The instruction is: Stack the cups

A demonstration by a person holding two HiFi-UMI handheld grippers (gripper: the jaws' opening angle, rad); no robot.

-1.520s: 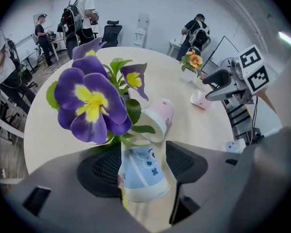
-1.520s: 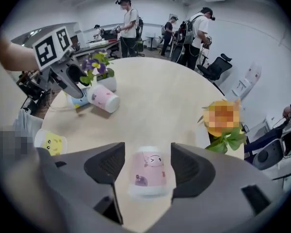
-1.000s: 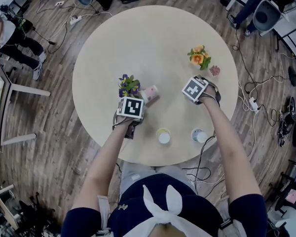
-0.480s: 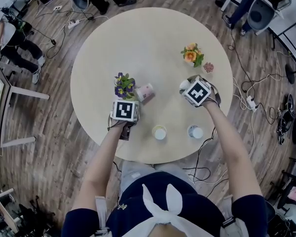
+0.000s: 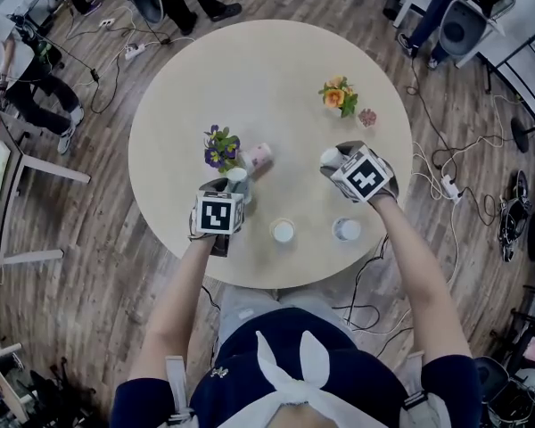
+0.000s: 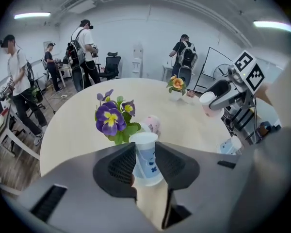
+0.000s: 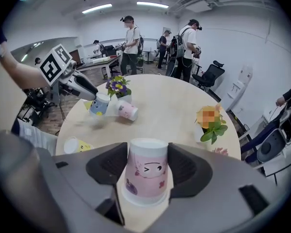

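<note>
My left gripper (image 5: 235,184) has a pale blue paper cup (image 5: 237,176) between its jaws, just in front of the purple flowers (image 5: 218,147). In the left gripper view both pads touch the blue cup (image 6: 148,164) and the jaws are closing on it. My right gripper (image 5: 332,160) is shut on a pink cup (image 5: 328,156) with a winking face (image 7: 146,176), held above the table. A second pink cup (image 5: 257,157) lies on its side between the grippers. A yellow cup (image 5: 283,231) and another blue cup (image 5: 346,229) stand near the front edge.
The round beige table (image 5: 267,69) also carries a pot of orange flowers (image 5: 337,94) and a small pink item (image 5: 366,117) at the back right. Several people, office chairs and floor cables surround the table.
The left gripper has drawn back a little from the lying pink cup, and its jaws have narrowed onto the blue cup. The right gripper still holds the pink cup in about the same place.
</note>
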